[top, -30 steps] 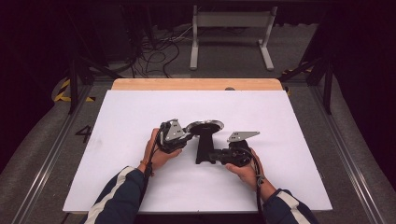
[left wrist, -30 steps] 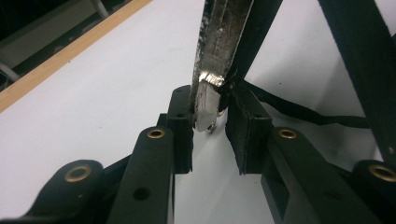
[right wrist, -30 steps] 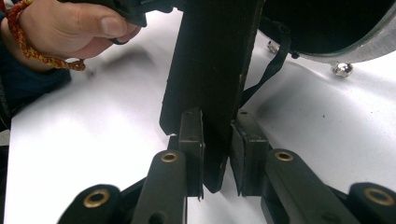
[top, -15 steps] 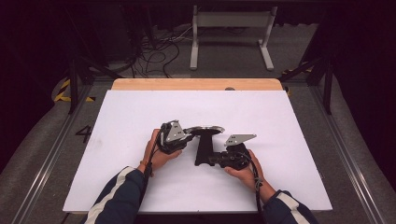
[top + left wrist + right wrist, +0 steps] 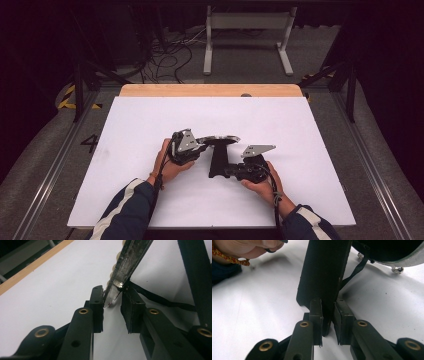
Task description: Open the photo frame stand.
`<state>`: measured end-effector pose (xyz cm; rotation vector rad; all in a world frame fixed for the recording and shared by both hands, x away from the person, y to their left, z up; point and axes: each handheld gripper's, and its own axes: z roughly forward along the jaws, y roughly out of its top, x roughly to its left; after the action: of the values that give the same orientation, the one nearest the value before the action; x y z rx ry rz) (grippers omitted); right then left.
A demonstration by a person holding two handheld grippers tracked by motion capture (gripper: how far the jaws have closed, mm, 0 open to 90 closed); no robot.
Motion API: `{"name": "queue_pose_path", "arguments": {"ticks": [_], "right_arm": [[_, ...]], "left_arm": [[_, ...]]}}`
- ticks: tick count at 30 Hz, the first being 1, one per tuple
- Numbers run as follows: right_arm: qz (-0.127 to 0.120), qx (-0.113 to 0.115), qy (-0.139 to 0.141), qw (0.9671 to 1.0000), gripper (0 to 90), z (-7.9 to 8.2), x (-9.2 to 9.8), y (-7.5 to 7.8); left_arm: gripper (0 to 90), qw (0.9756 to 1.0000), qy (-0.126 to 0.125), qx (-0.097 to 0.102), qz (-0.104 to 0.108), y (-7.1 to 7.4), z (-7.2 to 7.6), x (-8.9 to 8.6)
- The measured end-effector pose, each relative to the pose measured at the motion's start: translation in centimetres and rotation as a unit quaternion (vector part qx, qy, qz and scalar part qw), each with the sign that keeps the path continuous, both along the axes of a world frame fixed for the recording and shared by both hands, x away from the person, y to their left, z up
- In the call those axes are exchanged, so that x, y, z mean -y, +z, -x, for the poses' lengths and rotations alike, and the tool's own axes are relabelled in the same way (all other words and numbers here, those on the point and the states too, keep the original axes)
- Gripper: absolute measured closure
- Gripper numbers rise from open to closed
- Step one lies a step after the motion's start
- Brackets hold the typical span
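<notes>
A black flat stem (image 5: 218,160) joins a round silver-rimmed disc (image 5: 220,139), which is held up over the white sheet. My left gripper (image 5: 202,145) comes in from the left, and in the left gripper view (image 5: 112,298) its pads pinch the disc's rim (image 5: 130,257). My right gripper (image 5: 227,172) reaches in from the right at the stem's near end. In the right gripper view (image 5: 328,307) its two pads close on the stem (image 5: 324,270). The disc (image 5: 392,252) hangs beyond, and a thin black strap (image 5: 357,267) runs from it.
The white sheet (image 5: 150,125) covers a wooden table whose far edge (image 5: 210,90) shows. A white metal stand (image 5: 247,30) and cables (image 5: 170,55) lie on the floor behind. The person's other hand (image 5: 249,247) is in the right gripper view.
The disc looks a little more edge-on than a second ago. Both hands and grippers stay where they were.
</notes>
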<state>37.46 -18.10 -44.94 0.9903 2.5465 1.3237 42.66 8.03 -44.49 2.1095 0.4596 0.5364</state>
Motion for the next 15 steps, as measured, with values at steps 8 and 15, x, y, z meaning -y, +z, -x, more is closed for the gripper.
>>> {"name": "queue_pose_path", "arguments": {"ticks": [8, 15], "right_arm": [[0.003, 0.01, -0.003, 0.9999, 78.1, 0.35, 0.26, 0.28], [0.011, 0.039, -0.01, 0.9991, 76.9, 1.01, 0.56, 0.99]], "left_arm": [[71.9, 0.9999, -0.001, -0.007, 0.009, 0.06, 0.0, -0.2], [64.9, 0.9996, -0.008, -0.007, 0.026, 0.64, 0.24, -0.62]]}}
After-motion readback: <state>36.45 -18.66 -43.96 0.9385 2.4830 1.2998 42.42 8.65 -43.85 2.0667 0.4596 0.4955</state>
